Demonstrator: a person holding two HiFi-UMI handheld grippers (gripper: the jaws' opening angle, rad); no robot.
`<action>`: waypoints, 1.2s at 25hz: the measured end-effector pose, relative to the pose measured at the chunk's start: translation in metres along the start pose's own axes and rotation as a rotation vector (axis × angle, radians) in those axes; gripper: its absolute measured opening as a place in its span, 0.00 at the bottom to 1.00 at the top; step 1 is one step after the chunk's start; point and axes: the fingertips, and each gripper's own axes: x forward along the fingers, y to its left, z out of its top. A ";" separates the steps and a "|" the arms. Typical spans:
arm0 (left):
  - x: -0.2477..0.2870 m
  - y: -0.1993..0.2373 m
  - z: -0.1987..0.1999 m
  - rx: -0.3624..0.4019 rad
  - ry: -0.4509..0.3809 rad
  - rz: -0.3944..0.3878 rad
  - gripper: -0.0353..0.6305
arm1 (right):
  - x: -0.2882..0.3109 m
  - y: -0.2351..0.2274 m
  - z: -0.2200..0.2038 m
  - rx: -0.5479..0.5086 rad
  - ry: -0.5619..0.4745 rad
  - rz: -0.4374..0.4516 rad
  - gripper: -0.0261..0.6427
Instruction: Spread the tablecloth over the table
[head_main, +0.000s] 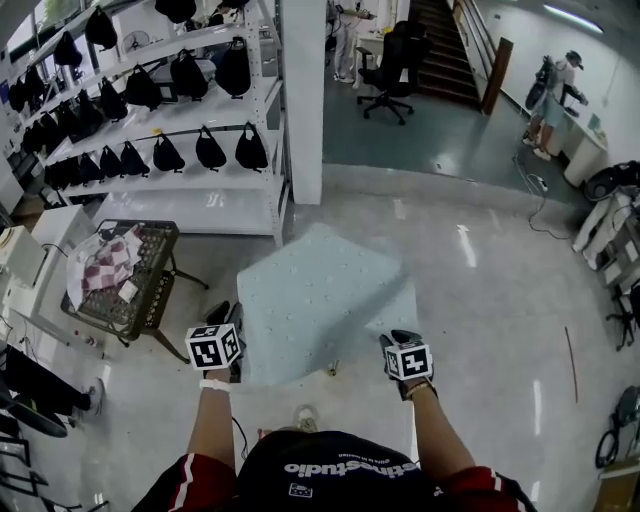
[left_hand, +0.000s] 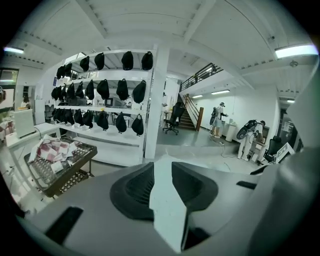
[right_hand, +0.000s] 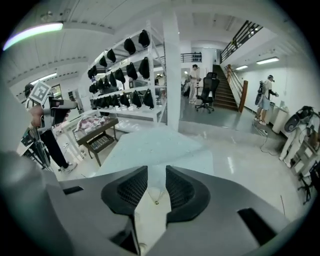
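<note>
Two grippers — left gripper (head_main: 228, 318), right gripper (head_main: 395, 340) — one tablecloth (head_main: 325, 295), one wire trolley (head_main: 160, 262)

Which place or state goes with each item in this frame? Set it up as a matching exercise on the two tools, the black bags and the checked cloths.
Things:
1. left tool
2. right tool
3. black bags
4. checked cloths

Places or states:
A. on the white shelves
B. open, pads pressing on nothing
C. in the wire cart
D. shut on the edge of the tablecloth

Pairs: 1-D, 2-B, 3-A, 4-C
</note>
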 end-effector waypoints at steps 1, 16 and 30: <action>0.002 -0.008 0.002 0.004 -0.002 -0.013 0.23 | -0.007 -0.008 -0.001 0.020 -0.016 -0.015 0.24; -0.017 -0.115 0.015 0.081 -0.050 -0.124 0.23 | -0.104 -0.049 0.021 0.134 -0.275 -0.055 0.24; -0.096 -0.128 0.035 0.084 -0.218 0.003 0.16 | -0.173 -0.004 0.063 0.062 -0.447 0.022 0.24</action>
